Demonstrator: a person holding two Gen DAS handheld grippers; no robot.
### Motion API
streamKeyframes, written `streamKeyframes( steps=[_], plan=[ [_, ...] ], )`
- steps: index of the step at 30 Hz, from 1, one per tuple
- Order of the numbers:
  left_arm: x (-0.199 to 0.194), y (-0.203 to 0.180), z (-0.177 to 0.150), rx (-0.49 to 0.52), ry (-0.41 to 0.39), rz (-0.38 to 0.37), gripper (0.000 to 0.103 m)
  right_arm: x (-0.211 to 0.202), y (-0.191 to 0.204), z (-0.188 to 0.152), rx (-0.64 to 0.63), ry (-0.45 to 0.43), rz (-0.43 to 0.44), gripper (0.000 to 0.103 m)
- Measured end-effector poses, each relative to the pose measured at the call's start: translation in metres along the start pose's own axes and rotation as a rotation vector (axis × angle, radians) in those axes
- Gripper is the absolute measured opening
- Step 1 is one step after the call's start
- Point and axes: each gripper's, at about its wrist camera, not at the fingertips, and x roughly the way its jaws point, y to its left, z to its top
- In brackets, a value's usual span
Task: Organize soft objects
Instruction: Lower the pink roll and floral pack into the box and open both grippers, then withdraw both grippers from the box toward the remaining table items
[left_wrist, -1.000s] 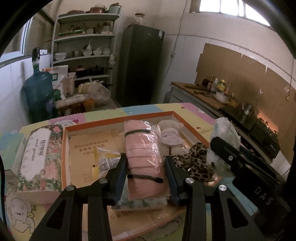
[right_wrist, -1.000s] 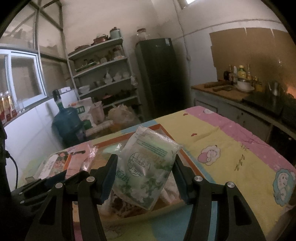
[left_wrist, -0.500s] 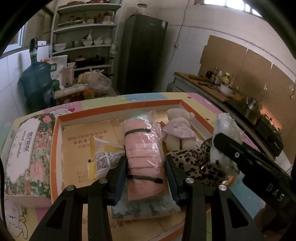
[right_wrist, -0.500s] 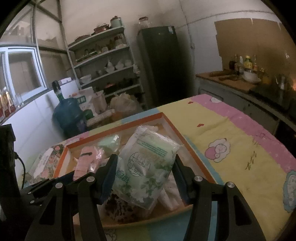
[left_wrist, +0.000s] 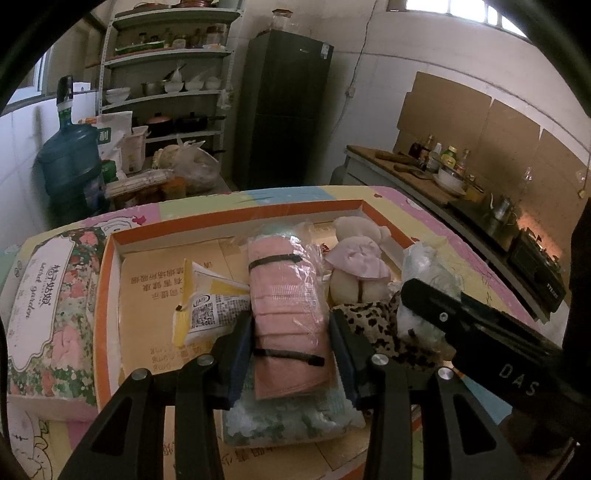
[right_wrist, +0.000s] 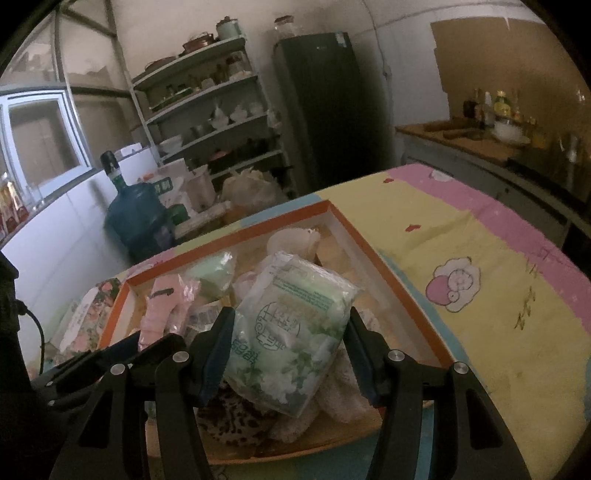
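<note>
My left gripper (left_wrist: 291, 343) is shut on a clear pack of pink face masks (left_wrist: 286, 306) and holds it over the orange-rimmed cardboard tray (left_wrist: 236, 218). My right gripper (right_wrist: 290, 354) is shut on a green-and-white tissue pack (right_wrist: 291, 332) and holds it over the same tray (right_wrist: 391, 280), near its front right. In the tray lie a yellow-and-white sachet (left_wrist: 207, 306), a plush doll with a pink hat (left_wrist: 356, 258) and a leopard-print cloth (left_wrist: 373, 325). The right gripper's body (left_wrist: 480, 332) shows in the left wrist view.
A floral tissue box (left_wrist: 48, 317) lies left of the tray on the pastel tablecloth (right_wrist: 480, 266). A blue water jug (left_wrist: 70, 166), shelves (left_wrist: 166, 74) and a dark fridge (left_wrist: 284, 107) stand behind. A counter with bottles (left_wrist: 439, 162) runs along the right.
Both grippers have moved forward and down over the tray with their packs still held. The tray and its contents now fill more of both views.
</note>
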Motion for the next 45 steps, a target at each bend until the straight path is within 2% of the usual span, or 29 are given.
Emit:
streamKeyframes(
  steps=[7, 12, 21, 28, 45],
  plan=[
    [0.009, 0.003, 0.001, -0.019, 0.03, -0.01, 0.044, 0.001, -0.003, -0.001, 0.015, 0.01, 0.015, 0.062],
    [0.009, 0.002, 0.001, -0.02, 0.03, -0.017, 0.05, 0.0, -0.007, -0.001, 0.039, 0.01, 0.036, 0.062],
    [0.011, 0.0, 0.002, -0.02, 0.031, -0.008, 0.052, -0.002, -0.007, 0.0, 0.04, 0.006, 0.039, 0.067],
    [0.0, 0.004, 0.002, -0.03, -0.003, -0.025, 0.052, -0.02, -0.004, 0.004, 0.036, -0.039, 0.047, 0.073],
    [-0.051, -0.006, -0.001, 0.004, -0.102, -0.018, 0.052, -0.069, 0.019, -0.003, 0.023, -0.146, 0.038, 0.073]
  ],
)
